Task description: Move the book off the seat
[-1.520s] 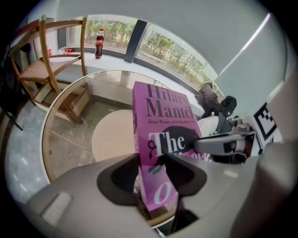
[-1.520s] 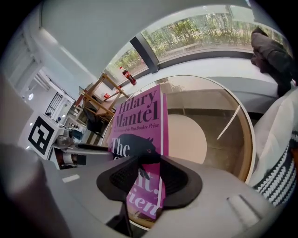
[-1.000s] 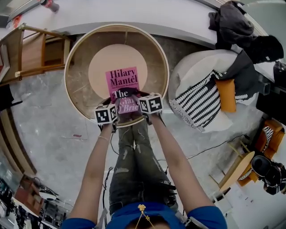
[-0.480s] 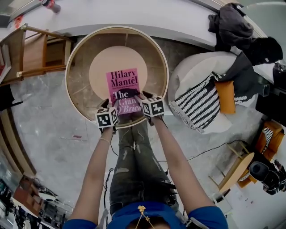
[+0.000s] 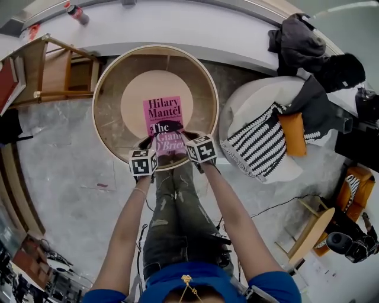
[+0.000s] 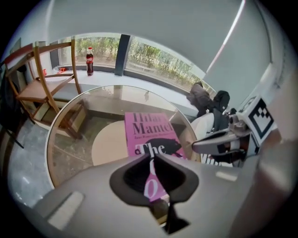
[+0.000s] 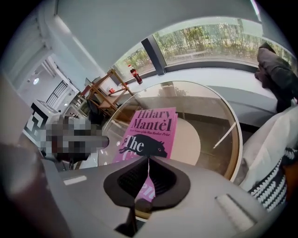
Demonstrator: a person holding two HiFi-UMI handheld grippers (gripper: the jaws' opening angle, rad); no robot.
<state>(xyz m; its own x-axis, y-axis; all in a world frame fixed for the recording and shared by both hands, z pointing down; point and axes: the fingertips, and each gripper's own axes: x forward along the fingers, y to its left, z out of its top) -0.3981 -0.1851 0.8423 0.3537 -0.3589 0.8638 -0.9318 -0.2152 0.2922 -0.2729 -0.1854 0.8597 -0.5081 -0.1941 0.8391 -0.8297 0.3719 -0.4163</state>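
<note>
Counted: one book, two hand-held grippers, one round glass-topped counter, one wooden chair, one bottle.

The book, pink-covered with dark lettering and a dark animal figure, is seen over the middle of the counter, cover up, title end towards the far side. Its near edge is held at two places. Whether its far edge touches the glass cannot be told.

The left hand-held gripper is clamped on the near left part of the book. In the left gripper view, its jaws have just been closing and are now pressed on the pink cover, which shows as a narrow strip between them.

The right hand-held gripper is clamped on the near right part. In the right gripper view, its jaws have likewise just been closing, and only a thin sliver of cover is left between them.

The counter has a wooden rim, and a pale round base is seen through the glass.

The chair is noted at the far left, beside the counter. The bottle, red-labelled with a dark drink in it, is stood on the pale window ledge behind the chair.

To the right of the counter, one pale seat is recorded, carrying one black-and-white striped throw and one orange cushion. A heap of dark clothing lies on the ledge at the far right.
</note>
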